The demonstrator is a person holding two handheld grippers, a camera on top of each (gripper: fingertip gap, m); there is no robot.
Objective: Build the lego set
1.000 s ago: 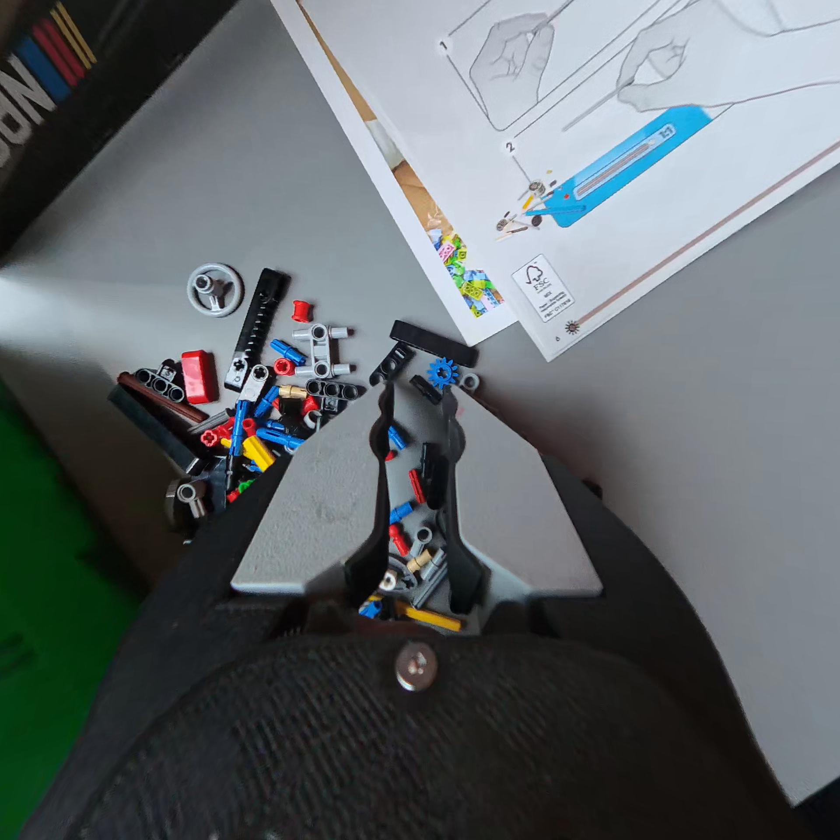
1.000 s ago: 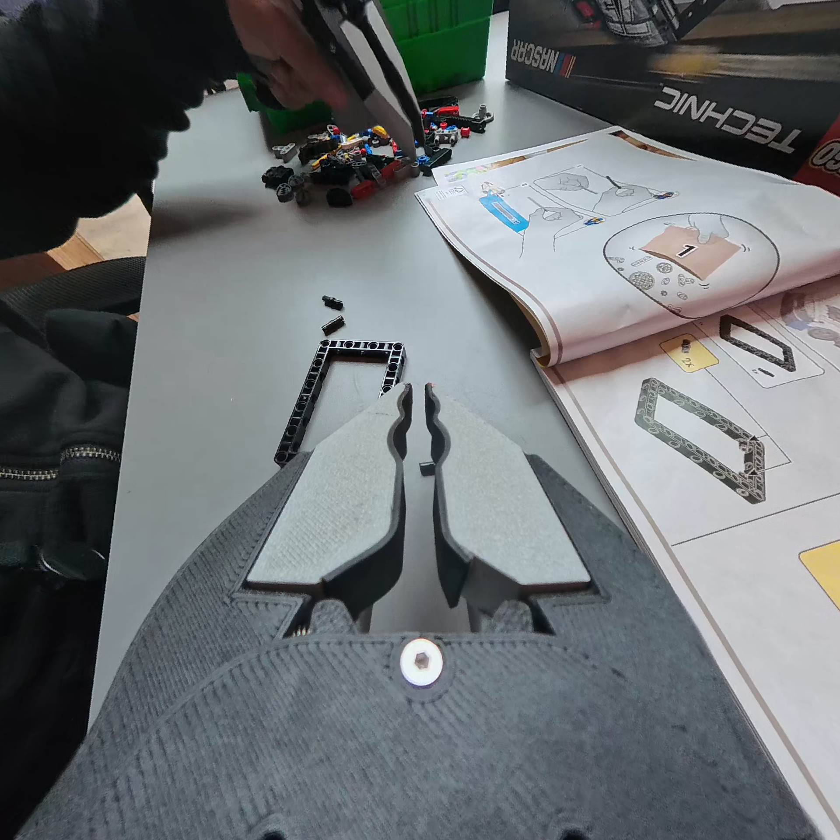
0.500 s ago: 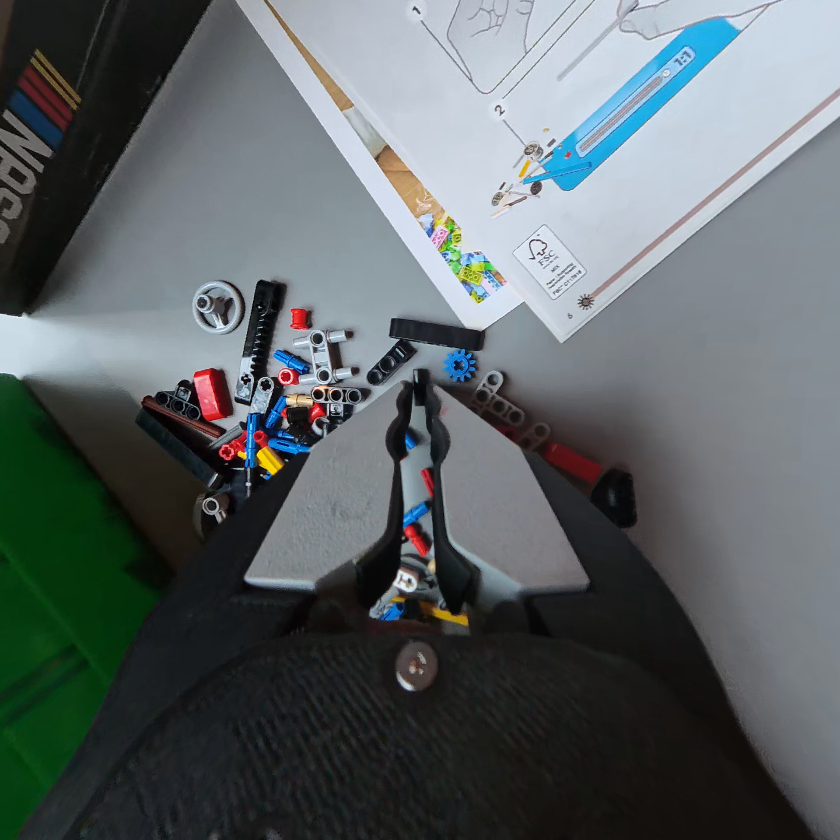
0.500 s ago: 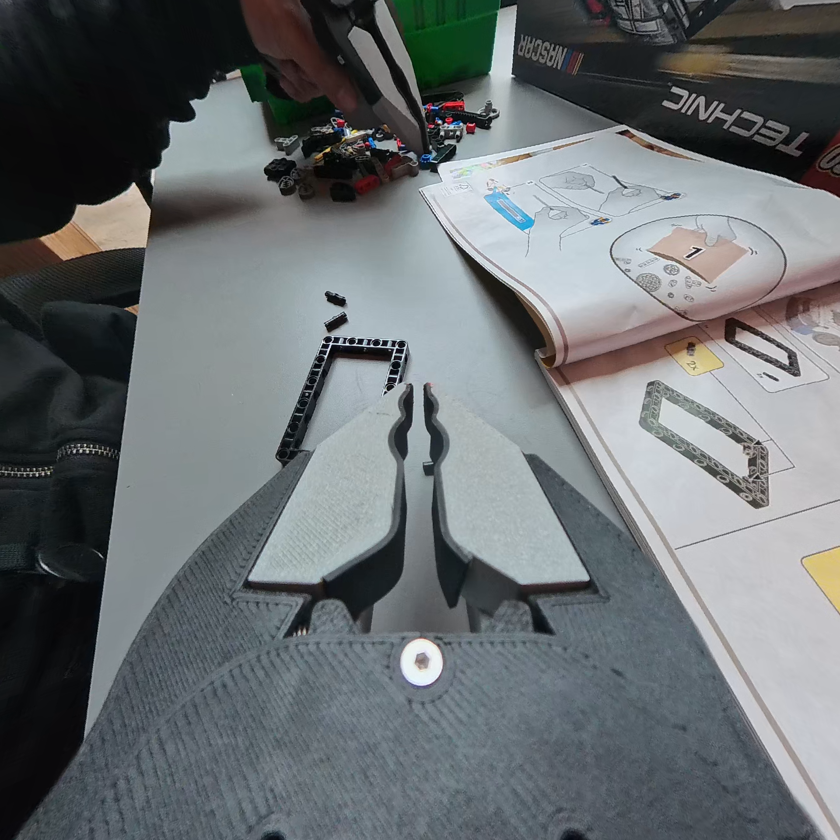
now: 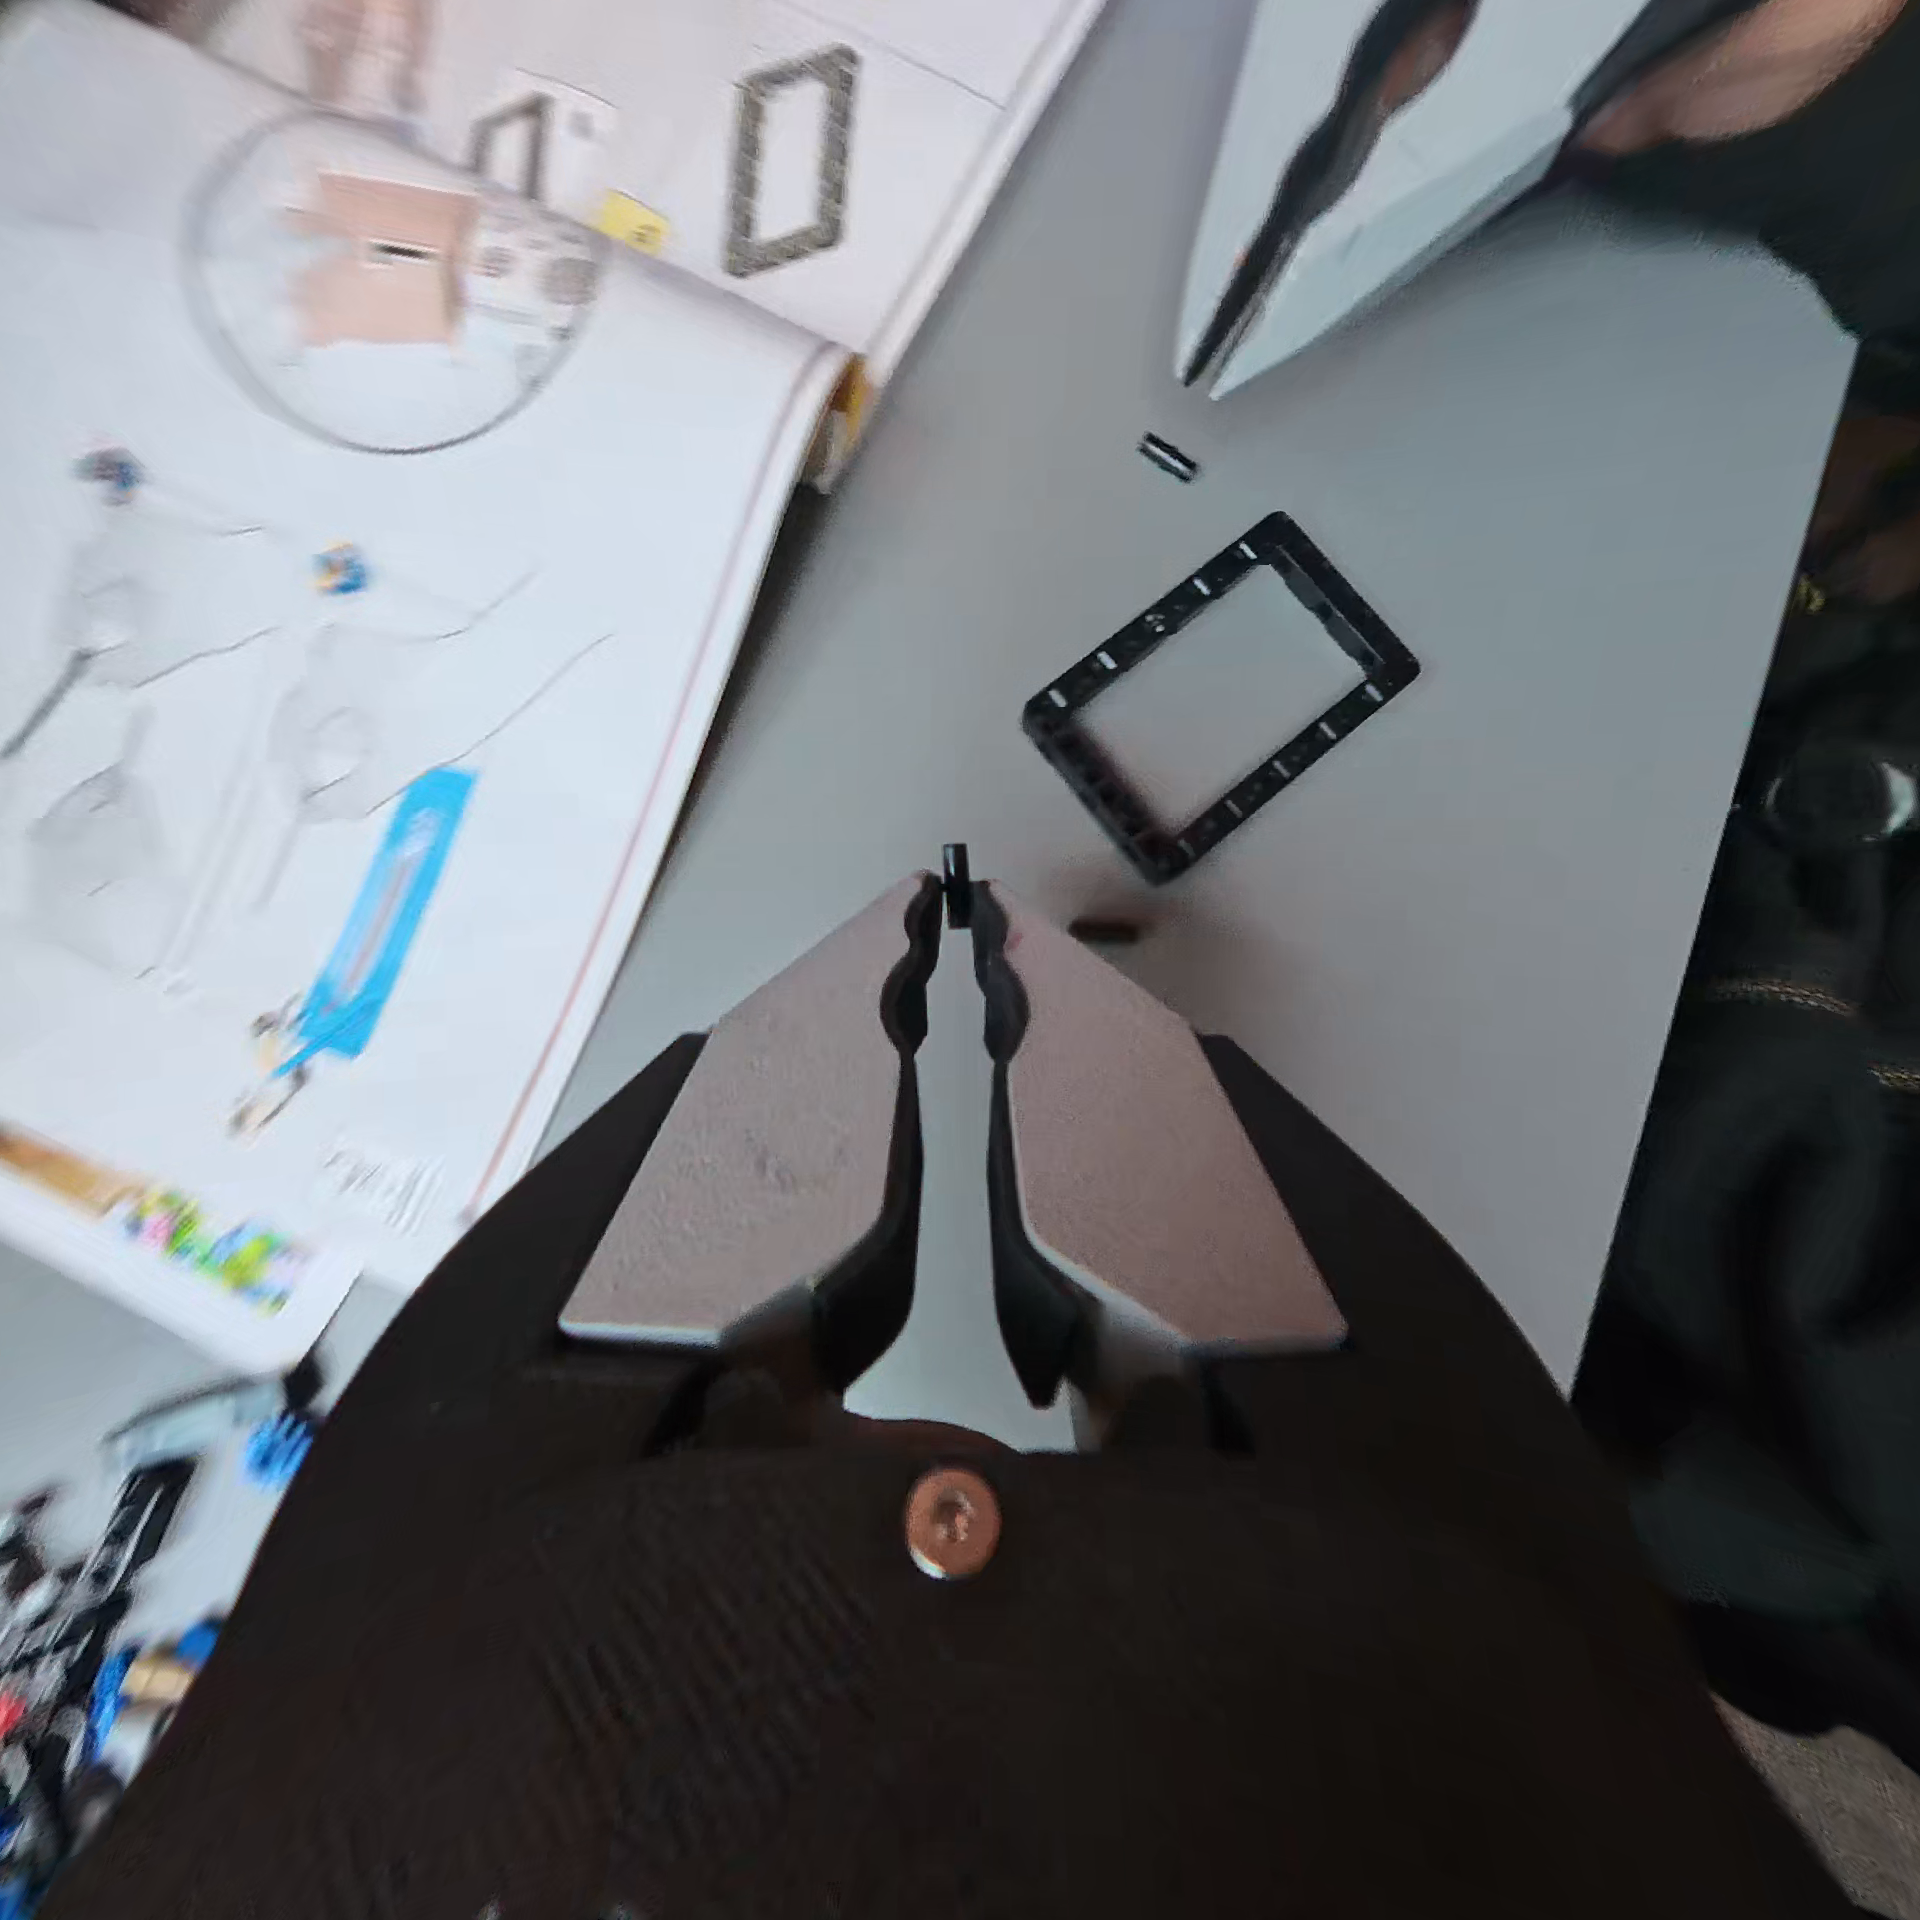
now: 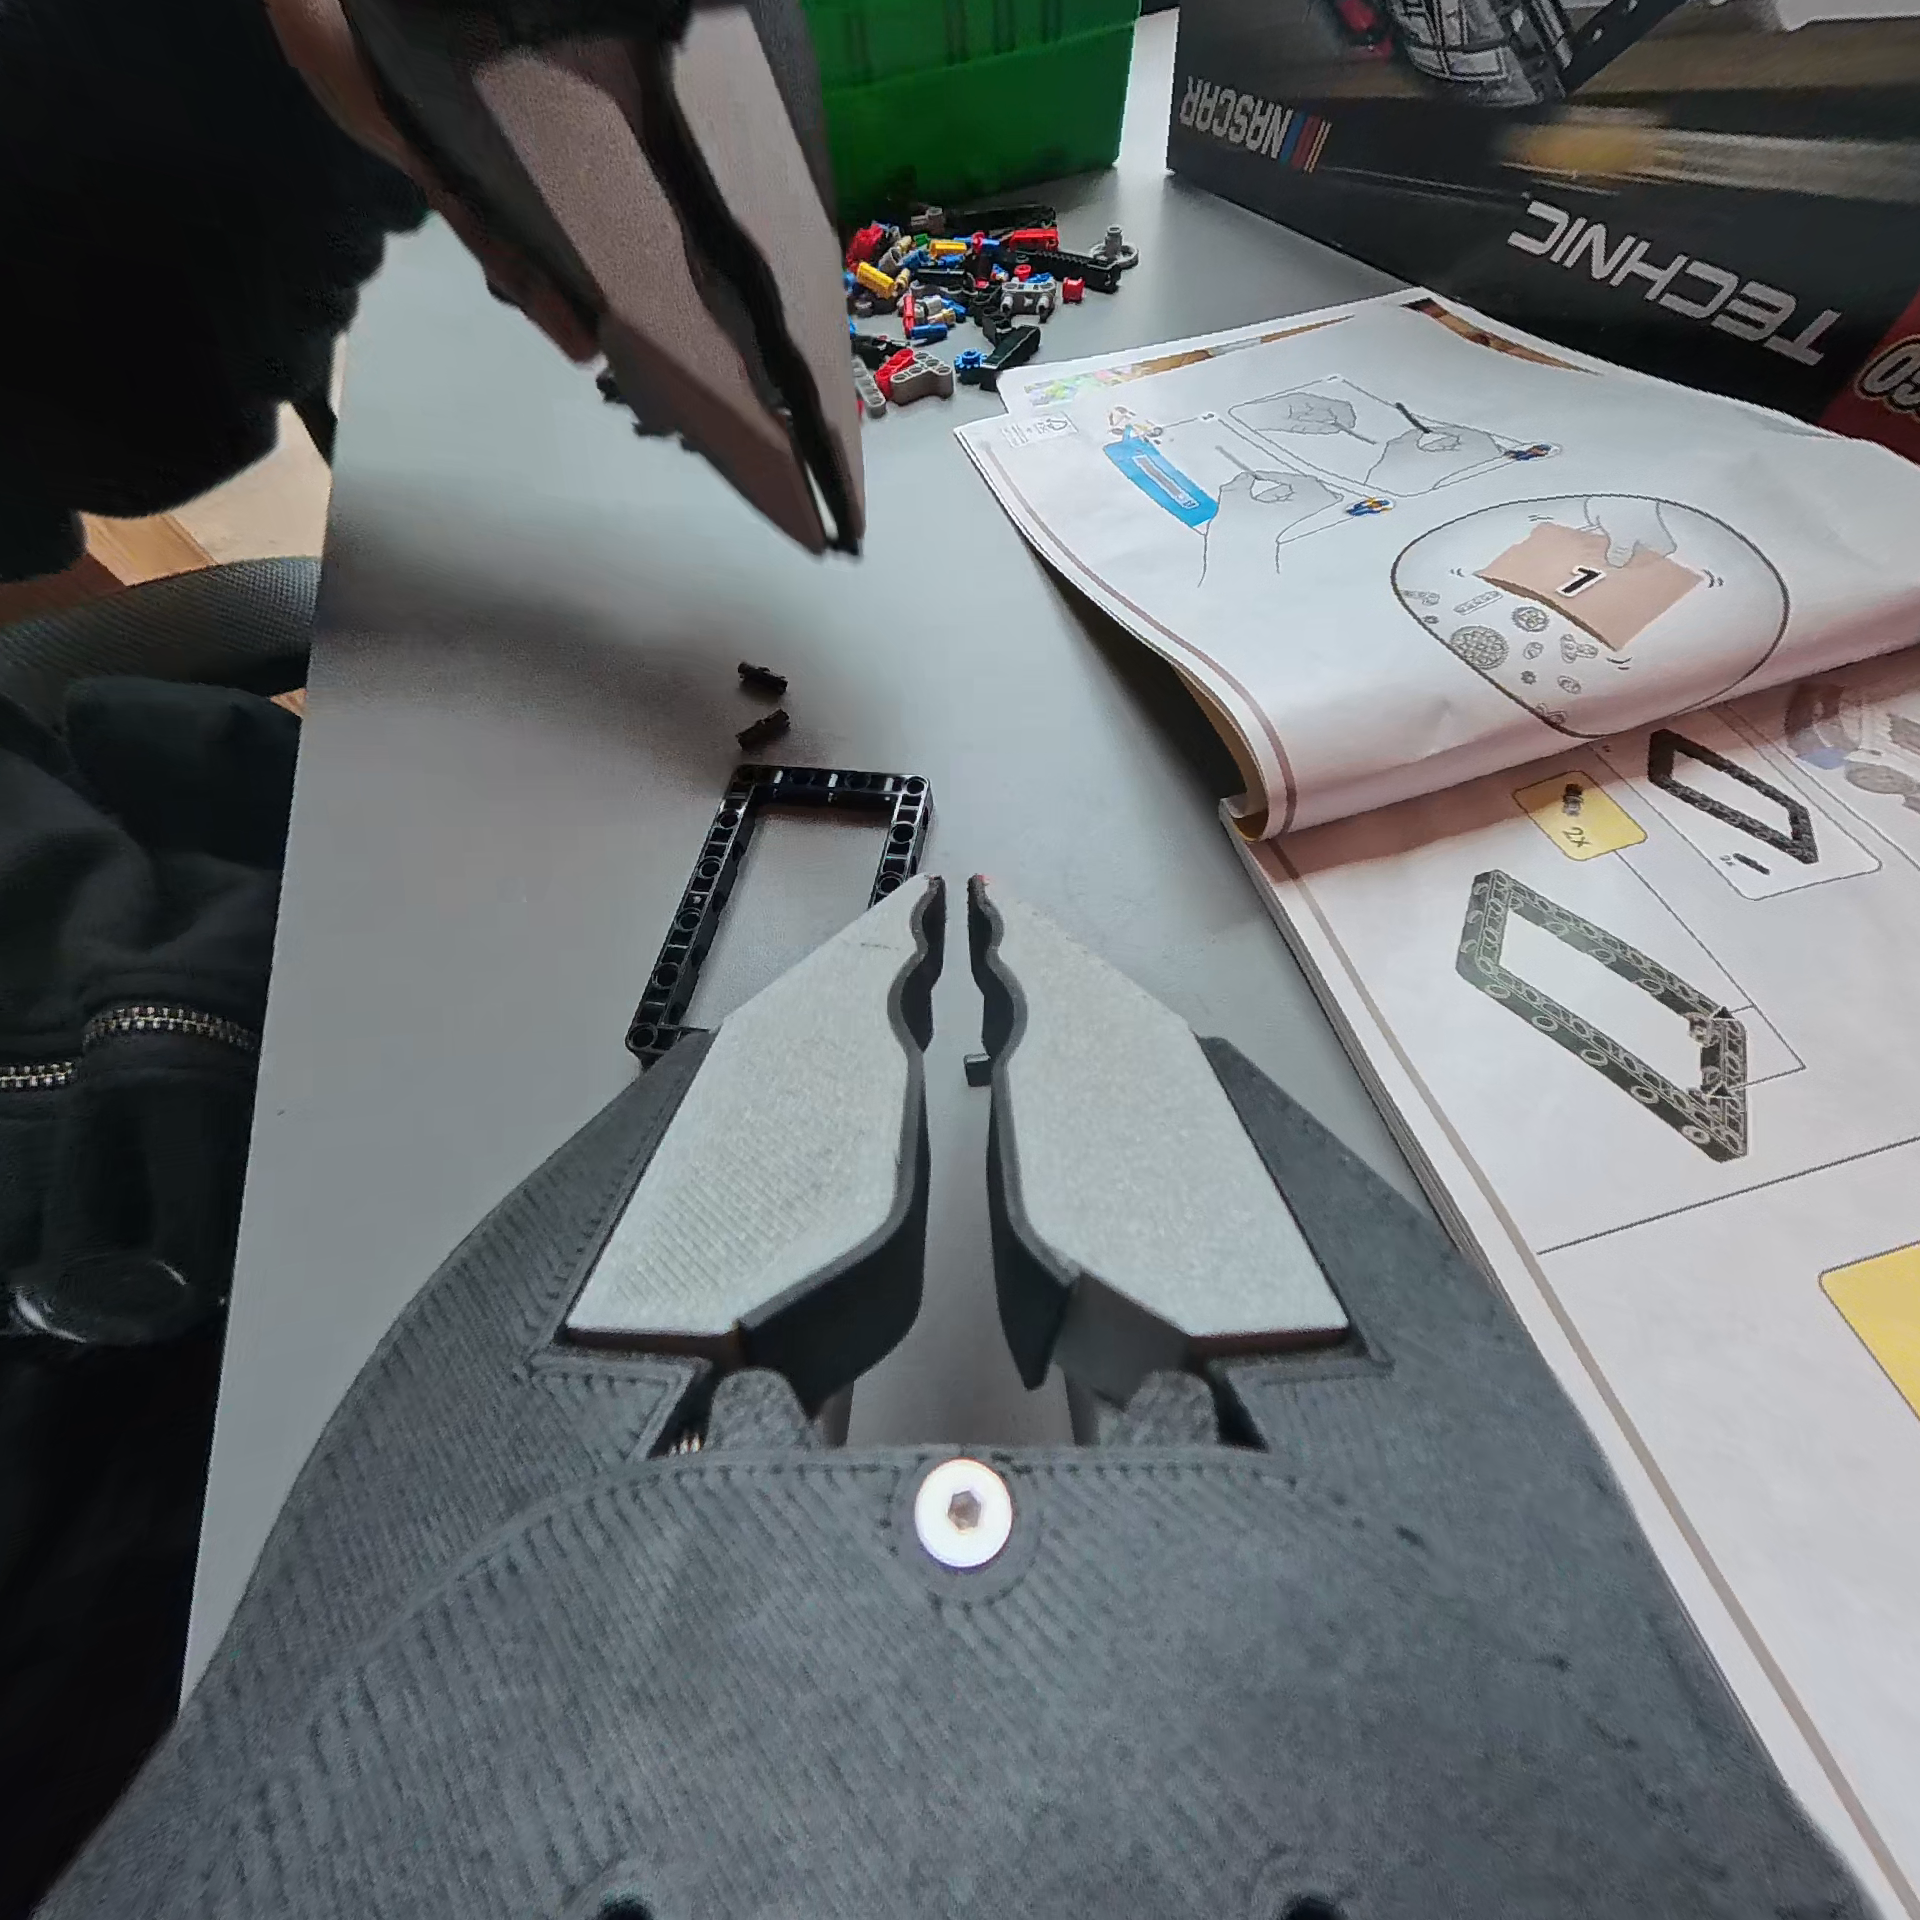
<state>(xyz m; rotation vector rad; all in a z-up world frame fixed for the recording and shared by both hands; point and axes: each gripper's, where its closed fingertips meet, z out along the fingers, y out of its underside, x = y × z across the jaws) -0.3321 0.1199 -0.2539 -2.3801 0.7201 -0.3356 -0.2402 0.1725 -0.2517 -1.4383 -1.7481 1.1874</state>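
We use the black frame on the grey table as our landmark. Our left gripper has its fingers pinched narrow on a small black pin, which pokes out past the fingertips; it is held above the table just short of the frame's near corner in the left wrist view. From the right wrist view the same gripper hangs in the air beyond the frame's far end, tips pointing down, pin too small to make out there. Our right gripper sits at the frame's near end, off its right side, fingers narrowed to a slim gap with nothing between the tips. A tiny black piece lies on the table under that gripper, seen through the gap between the fingers; we cannot tell whether it touches them. Two more loose black pins lie just past the frame's far short side, apart from it. The frame lies flat, nothing seated in it that we can see. The open instruction booklet lies to the frame's right. The pile of loose parts sits well beyond the frame, with a green bin behind it and the set box further right.
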